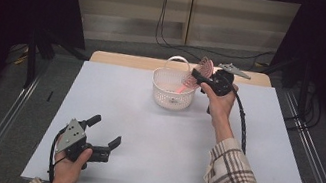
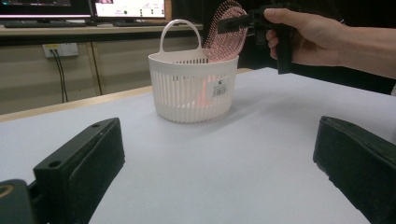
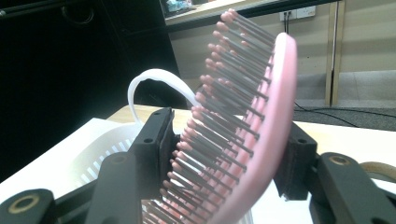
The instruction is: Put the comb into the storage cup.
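A pink hairbrush stands with its handle down inside a white slatted basket at the table's far middle, its head above the rim. My right gripper is at the brush head, one jaw on the bristle side and one behind the back. In the right gripper view the hairbrush sits between the pads with slight gaps, so the right gripper is open around it. My left gripper rests open near the front left of the table, nothing between its jaws. The left gripper view faces the basket and brush.
The white table top ends in a wooden strip at the far side. A cable trails from the right hand down along a plaid sleeve. Metal rails run along both sides of the table.
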Available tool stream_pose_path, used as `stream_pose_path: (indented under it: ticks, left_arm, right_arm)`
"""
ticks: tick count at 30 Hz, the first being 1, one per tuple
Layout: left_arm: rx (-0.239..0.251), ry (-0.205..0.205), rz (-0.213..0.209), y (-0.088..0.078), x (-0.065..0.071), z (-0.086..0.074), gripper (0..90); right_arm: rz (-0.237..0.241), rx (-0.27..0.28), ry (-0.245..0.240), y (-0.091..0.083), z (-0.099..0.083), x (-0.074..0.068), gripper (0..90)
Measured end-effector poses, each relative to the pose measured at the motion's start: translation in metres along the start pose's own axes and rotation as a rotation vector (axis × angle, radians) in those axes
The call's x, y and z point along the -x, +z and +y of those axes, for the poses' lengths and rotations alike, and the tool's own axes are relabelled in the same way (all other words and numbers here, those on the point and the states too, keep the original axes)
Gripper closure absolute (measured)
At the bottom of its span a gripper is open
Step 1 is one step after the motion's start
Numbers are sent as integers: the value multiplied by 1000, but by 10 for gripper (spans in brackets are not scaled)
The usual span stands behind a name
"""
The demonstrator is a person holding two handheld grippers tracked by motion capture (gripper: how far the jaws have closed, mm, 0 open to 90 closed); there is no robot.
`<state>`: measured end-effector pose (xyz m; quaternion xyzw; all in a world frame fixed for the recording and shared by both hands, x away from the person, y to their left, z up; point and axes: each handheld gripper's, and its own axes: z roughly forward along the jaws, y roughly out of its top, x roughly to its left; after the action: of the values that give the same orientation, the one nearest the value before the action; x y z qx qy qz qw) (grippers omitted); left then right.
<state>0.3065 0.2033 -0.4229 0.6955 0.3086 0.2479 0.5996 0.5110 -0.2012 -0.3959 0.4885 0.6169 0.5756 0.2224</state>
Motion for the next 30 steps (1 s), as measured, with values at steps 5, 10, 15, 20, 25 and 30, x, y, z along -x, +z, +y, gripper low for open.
stream_pose_path:
  ticks: [5, 10, 15, 20, 25, 30]
  left_arm:
    - [5, -5, -1, 0, 0, 0, 21]
    - [1, -5, -3, 1, 0, 0, 21]
    - [-1, -2, -8, 1, 1, 0, 22]
    - [-6, -2, -8, 2, 0, -1, 21]
    - [-9, -1, -15, 3, 1, -1, 21]
    - [-11, -6, -20, 3, 1, -1, 21]
  right_arm:
    - [4, -4, 9, 2, -2, 0, 459]
    - [9, -18, 3, 1, 0, 1, 447]
    - [12, -19, 4, 3, 0, 0, 474]
    - [36, -17, -1, 6, -2, 0, 496]
    - [36, -17, 9, 10, -2, 0, 513]
    - [47, -24, 11, 13, -4, 0, 531]
